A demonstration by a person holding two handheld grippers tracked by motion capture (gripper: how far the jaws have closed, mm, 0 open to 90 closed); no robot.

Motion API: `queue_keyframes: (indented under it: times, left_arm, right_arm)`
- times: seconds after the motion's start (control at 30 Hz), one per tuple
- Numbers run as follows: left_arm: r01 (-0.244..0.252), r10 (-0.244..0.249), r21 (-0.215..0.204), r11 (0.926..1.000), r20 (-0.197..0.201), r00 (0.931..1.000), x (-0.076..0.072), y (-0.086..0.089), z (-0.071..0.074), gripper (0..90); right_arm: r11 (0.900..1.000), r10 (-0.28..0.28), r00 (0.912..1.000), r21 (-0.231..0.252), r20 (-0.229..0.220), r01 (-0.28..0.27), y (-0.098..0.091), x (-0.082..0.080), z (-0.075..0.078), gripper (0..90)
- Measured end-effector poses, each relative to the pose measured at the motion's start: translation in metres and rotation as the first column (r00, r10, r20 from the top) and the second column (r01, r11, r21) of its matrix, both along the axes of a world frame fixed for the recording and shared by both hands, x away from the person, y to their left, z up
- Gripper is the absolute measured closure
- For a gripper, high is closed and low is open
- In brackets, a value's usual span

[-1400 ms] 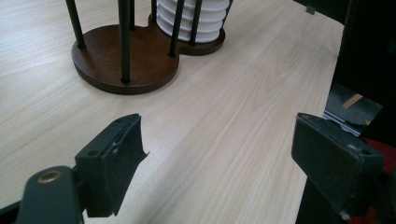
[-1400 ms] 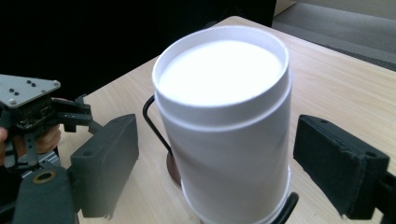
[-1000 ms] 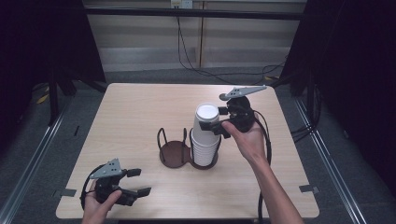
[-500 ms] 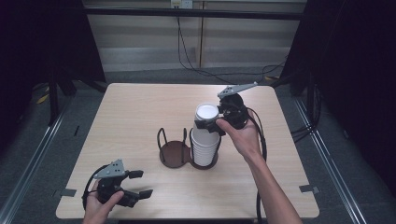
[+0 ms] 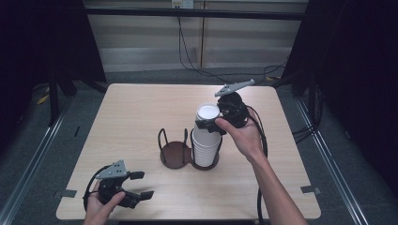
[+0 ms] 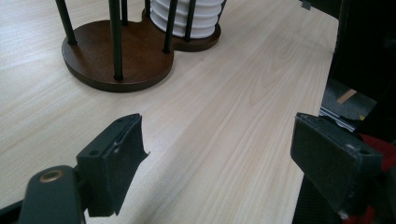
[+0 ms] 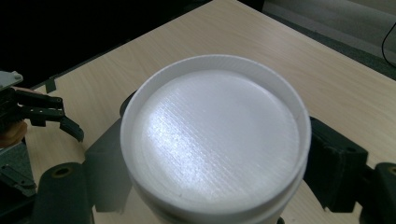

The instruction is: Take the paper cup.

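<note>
My right gripper (image 5: 210, 123) sits at the centre of the high view, its jaws on either side of the top cup (image 5: 208, 114) of the white cup stack (image 5: 205, 147). They have just been closing, and in the right gripper view the pads (image 7: 332, 161) sit against the cup's (image 7: 215, 135) sides, gripping it. The stack stands in the right ring of the dark holder (image 5: 174, 152) at mid-table. My left gripper (image 5: 141, 184) rests at the lower left, jaws apart, holding nothing.
</note>
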State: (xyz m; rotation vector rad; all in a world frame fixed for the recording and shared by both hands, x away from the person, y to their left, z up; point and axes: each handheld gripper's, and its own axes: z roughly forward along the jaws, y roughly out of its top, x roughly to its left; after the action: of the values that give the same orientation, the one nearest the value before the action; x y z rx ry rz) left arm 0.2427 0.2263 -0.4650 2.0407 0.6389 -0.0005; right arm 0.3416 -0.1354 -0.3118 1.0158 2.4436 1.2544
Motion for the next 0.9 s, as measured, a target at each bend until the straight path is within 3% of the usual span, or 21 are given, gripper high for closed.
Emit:
queue_keyframes:
  times: [0.17,0.6,0.9]
  left_arm:
    - [0.002,-0.002,0.005,1.0,-0.004,1.0,0.0,-0.001,0.0,17.3]
    - [0.0,0.0,0.011,0.9999,-0.006,1.0,0.0,-0.001,-0.001,17.6]
    - [0.005,-0.005,0.014,0.9999,-0.006,1.0,0.0,-0.001,-0.001,17.7]
  right_arm:
    - [0.9996,-0.003,1.0,-0.028,-0.003,0.003,0.002,0.0,0.005,22.2]
    - [0.9998,-0.006,0.9999,-0.018,0.015,0.007,0.001,-0.001,0.012,23.0]
    - [0.9996,-0.008,0.9997,0.026,0.024,0.007,-0.004,-0.003,0.024,23.4]
